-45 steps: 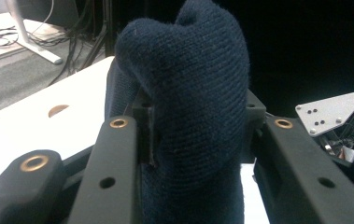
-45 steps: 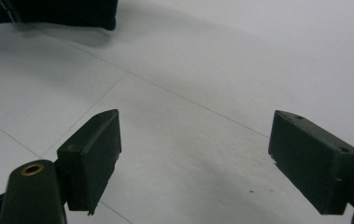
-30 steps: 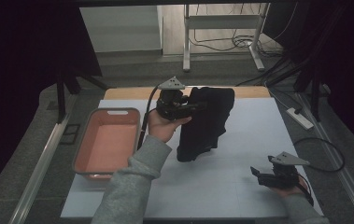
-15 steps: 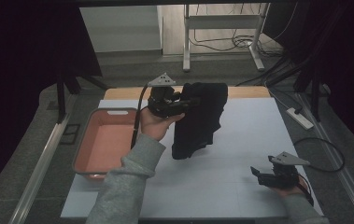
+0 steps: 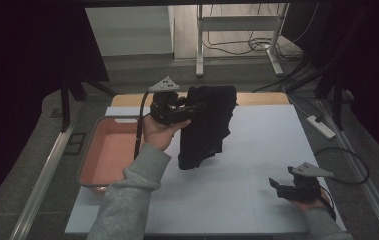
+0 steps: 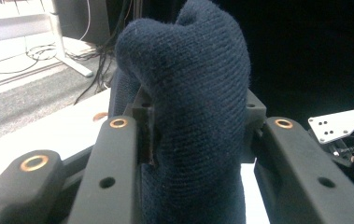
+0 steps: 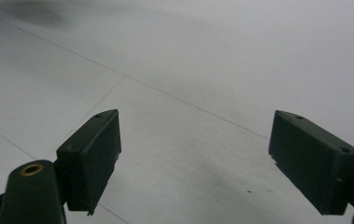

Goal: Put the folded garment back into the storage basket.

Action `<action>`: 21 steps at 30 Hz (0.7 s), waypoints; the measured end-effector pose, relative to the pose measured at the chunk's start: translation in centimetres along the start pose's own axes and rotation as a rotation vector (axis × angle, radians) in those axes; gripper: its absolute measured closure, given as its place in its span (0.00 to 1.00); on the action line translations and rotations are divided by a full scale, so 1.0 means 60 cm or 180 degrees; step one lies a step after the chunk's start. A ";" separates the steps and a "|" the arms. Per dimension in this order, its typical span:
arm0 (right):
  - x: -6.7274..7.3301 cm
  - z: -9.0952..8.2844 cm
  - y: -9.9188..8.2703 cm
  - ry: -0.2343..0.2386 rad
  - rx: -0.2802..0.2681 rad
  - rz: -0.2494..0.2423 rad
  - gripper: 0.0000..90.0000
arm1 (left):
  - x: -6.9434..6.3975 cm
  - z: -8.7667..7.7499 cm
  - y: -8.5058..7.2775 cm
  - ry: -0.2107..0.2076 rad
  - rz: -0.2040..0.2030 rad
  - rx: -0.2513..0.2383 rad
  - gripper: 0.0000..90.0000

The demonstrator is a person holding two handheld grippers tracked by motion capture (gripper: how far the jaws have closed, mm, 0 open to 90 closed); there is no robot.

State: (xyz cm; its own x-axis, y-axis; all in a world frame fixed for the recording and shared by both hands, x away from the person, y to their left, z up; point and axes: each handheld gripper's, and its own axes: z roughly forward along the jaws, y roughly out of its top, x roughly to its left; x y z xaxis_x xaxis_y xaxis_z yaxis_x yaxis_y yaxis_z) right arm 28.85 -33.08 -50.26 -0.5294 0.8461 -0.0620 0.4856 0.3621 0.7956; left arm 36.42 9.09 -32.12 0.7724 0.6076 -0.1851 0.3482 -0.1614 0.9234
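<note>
A dark navy knitted garment (image 5: 207, 125) hangs in the air over the middle of the white table, lifted off the surface. My left gripper (image 5: 197, 107) is shut on its upper edge, held up by a hand in a grey sleeve. In the left gripper view the bunched knit (image 6: 193, 107) is pinched between the two black jaws. My right gripper (image 5: 275, 186) rests low at the table's near right, open, pointing left. In the right gripper view its fingertips (image 7: 95, 154) stand wide apart over bare white table with nothing between them.
A shallow salmon-pink tray (image 5: 93, 165) sits on the table's left side, with nothing in it. A white power strip (image 5: 321, 126) and a black cable (image 5: 347, 155) lie beyond the right edge. A metal frame (image 5: 237, 35) stands on the floor behind.
My left gripper has carried the garment leftward and a little higher, toward the tray side. The right gripper has stayed where it was.
</note>
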 end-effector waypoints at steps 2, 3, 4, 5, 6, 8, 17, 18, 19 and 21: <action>0.000 0.000 0.000 -0.0001 0.0000 -0.0008 0.20 | 0.002 -0.003 0.000 0.0007 -0.0005 -0.0013 0.69; 0.000 0.000 0.000 -0.0001 0.0000 -0.0008 0.20 | 0.002 -0.005 0.000 0.0011 -0.0006 -0.0017 0.69; 0.000 0.000 0.000 -0.0003 0.0004 -0.0005 0.20 | 0.003 -0.007 0.000 0.0018 -0.0012 -0.0029 0.69; 0.000 0.000 0.000 -0.0003 0.0004 -0.0005 0.20 | 0.003 -0.010 0.000 0.0018 -0.0015 -0.0035 0.69; 0.000 0.000 0.000 -0.0005 0.0006 -0.0003 0.20 | 0.004 -0.012 0.000 0.0024 -0.0016 -0.0039 0.69; 0.000 0.000 0.000 -0.0008 0.0008 -0.0003 0.20 | 0.005 -0.016 0.000 0.0033 -0.0025 -0.0052 0.69; 0.000 0.001 -0.001 -0.0017 0.0014 -0.0003 0.20 | 0.011 -0.037 0.000 0.0098 -0.0036 -0.0095 0.69; 0.000 0.001 -0.001 -0.0017 0.0014 -0.0002 0.20 | 0.012 -0.039 0.000 0.0105 -0.0035 -0.0098 0.69; 0.000 0.001 -0.001 -0.0017 0.0014 -0.0003 0.20 | 0.012 -0.041 0.000 0.0108 -0.0035 -0.0103 0.69; 0.000 0.001 -0.001 -0.0017 0.0014 -0.0004 0.20 | 0.013 -0.044 -0.001 0.0118 -0.0041 -0.0109 0.69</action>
State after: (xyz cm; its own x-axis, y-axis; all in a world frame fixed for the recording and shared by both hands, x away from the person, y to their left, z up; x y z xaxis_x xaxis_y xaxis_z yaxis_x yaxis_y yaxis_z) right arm 28.86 -33.10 -50.33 -0.5263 0.8477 -0.0661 0.4882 0.3649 0.7928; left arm 35.60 11.66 -31.44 0.7476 0.6379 -0.1850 0.3391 -0.1271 0.9321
